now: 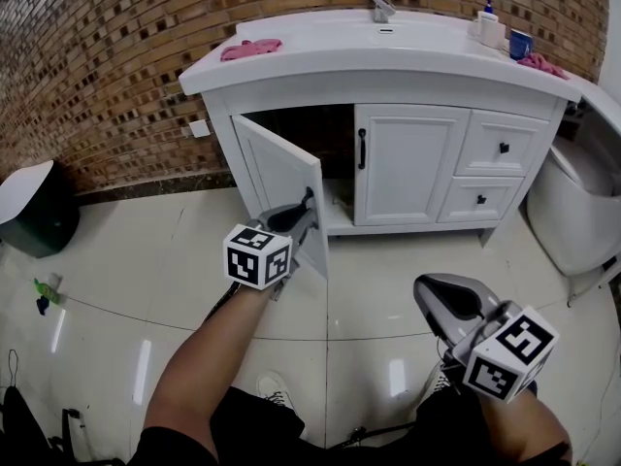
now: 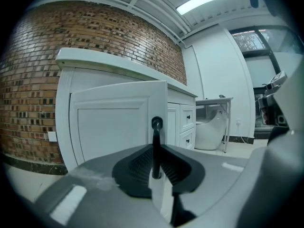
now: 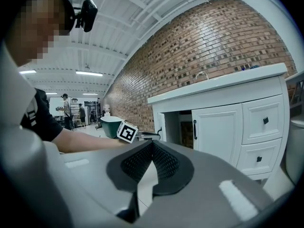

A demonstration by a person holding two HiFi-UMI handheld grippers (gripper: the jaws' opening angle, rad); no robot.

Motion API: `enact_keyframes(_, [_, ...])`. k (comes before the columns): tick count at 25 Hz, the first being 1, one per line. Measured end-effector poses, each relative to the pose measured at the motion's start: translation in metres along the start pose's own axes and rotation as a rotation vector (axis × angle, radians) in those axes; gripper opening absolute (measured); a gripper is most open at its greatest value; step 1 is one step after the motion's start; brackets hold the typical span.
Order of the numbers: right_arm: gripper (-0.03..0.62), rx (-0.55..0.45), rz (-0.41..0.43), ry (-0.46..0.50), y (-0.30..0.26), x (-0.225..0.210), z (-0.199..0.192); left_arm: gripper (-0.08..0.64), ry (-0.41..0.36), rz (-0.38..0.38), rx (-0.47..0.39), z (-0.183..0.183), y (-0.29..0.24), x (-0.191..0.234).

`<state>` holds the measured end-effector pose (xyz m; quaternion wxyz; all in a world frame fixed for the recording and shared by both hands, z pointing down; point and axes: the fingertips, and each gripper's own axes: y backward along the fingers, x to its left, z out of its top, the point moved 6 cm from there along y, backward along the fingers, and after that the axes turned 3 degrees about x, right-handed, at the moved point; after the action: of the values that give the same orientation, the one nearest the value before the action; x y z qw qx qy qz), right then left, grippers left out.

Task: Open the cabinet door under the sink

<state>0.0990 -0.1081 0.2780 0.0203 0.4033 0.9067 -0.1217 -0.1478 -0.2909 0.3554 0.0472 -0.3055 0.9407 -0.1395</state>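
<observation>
The left door under the sink stood swung out, its black handle pinched in the left hand-held gripper. The right hand-held gripper hung closed and empty, well apart. A pink cloth lay at the desk's left corner. The open compartment was dark.

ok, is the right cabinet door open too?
No, the right door sits shut flush; only the left door stands swung out, its handle in the left gripper.
</observation>
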Motion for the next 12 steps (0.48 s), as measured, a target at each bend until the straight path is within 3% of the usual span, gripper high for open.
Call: enact_keyframes(12, [0.008,-0.006,0.007,0.036,-0.007,0.031,0.001,0.044,-0.026,0.000,0.023,-0.012,0.044,0.014])
